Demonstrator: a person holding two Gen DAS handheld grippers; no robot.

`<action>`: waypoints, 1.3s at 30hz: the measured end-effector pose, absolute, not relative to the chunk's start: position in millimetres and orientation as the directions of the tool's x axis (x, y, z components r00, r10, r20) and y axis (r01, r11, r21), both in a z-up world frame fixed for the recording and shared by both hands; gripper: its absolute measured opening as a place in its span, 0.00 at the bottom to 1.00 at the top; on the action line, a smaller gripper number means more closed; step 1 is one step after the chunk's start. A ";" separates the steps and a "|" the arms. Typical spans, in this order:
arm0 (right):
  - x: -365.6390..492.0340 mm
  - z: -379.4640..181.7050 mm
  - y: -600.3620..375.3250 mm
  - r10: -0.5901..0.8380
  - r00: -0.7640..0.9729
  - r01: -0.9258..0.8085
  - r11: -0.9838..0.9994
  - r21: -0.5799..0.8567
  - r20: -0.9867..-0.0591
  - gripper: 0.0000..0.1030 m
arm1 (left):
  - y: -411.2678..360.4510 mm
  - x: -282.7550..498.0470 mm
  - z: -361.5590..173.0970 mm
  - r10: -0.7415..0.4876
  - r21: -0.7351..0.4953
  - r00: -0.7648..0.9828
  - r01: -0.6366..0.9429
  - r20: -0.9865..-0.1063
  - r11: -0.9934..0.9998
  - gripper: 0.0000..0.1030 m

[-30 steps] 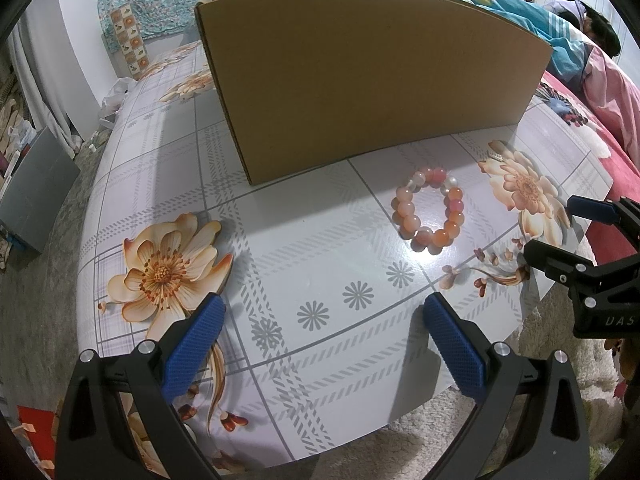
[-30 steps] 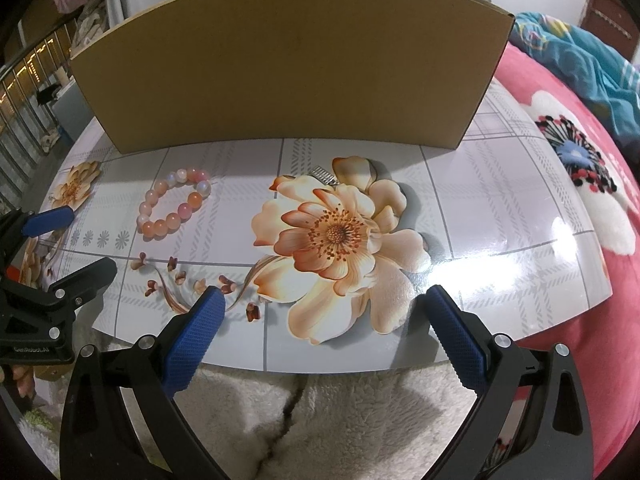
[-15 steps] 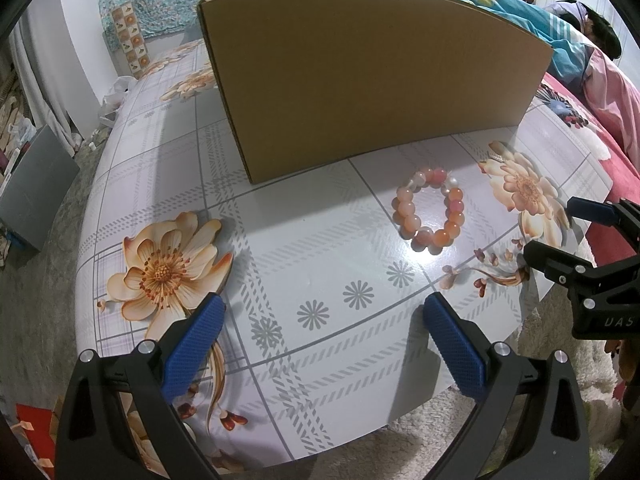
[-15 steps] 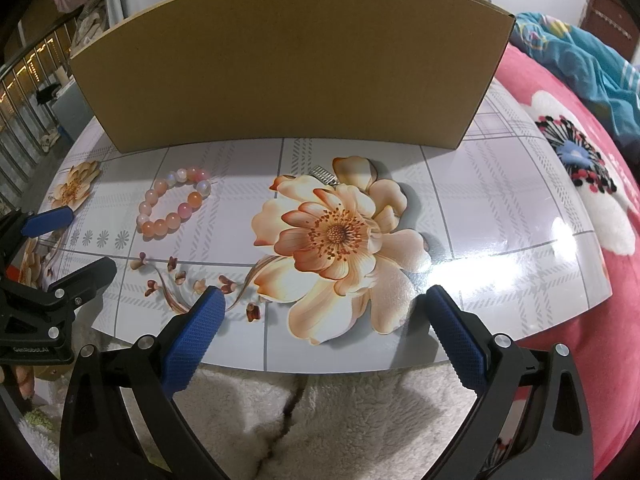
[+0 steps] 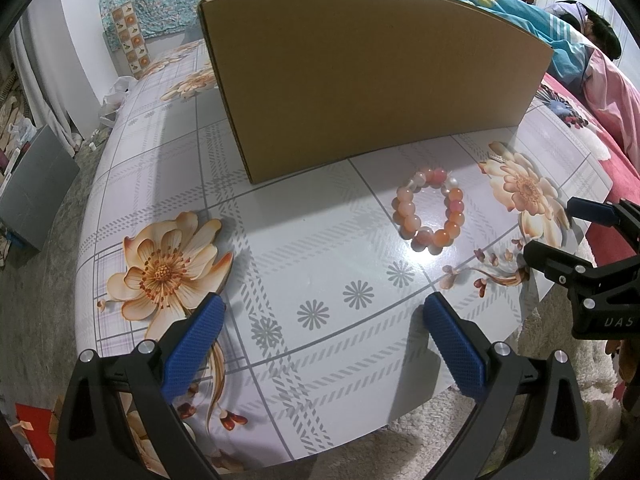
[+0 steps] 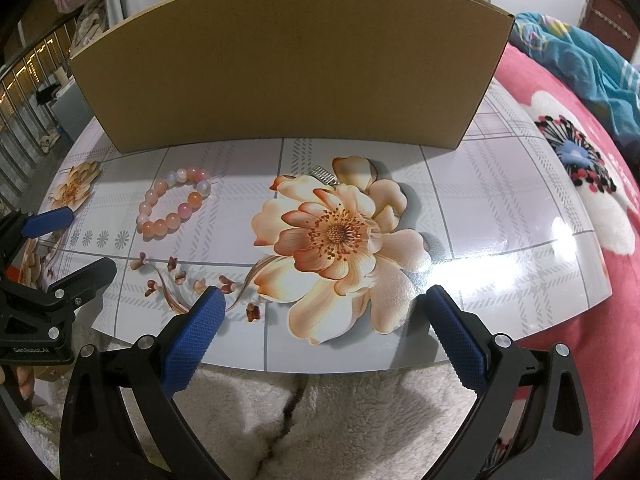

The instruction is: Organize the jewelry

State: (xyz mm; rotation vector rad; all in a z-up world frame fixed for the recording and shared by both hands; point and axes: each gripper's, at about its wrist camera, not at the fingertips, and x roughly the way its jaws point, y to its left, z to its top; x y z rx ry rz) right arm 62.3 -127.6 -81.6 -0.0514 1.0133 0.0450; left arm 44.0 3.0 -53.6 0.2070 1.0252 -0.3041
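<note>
A pink-and-orange beaded bracelet (image 5: pixel 430 209) lies flat on the flower-print table, in front of a tall brown cardboard box (image 5: pixel 372 92). My left gripper (image 5: pixel 320 312) hovers open over the table's near edge, the bracelet ahead and to its right. My right gripper (image 6: pixel 326 306) is open too, above the big printed flower, with the bracelet (image 6: pixel 174 205) ahead to its left. A small silver comb-like clip (image 6: pixel 325 174) lies near the box (image 6: pixel 288 68), just past the flower. Each gripper shows at the edge of the other's view: the right gripper (image 5: pixel 560 228) and the left gripper (image 6: pixel 80 240).
The table (image 6: pixel 500 208) ends close below both grippers, with a white fluffy rug (image 6: pixel 320 412) underneath. A bed with a red floral blanket (image 6: pixel 580 168) runs along the right side. A grey panel (image 5: pixel 36 184) stands on the floor at the left.
</note>
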 end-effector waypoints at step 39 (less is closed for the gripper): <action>61.9 -79.7 -126.3 0.006 0.526 -0.060 0.998 -0.030 -0.851 0.92 | 3.3 43.7 -53.9 -0.153 0.027 0.485 0.344 -0.861 0.939 0.96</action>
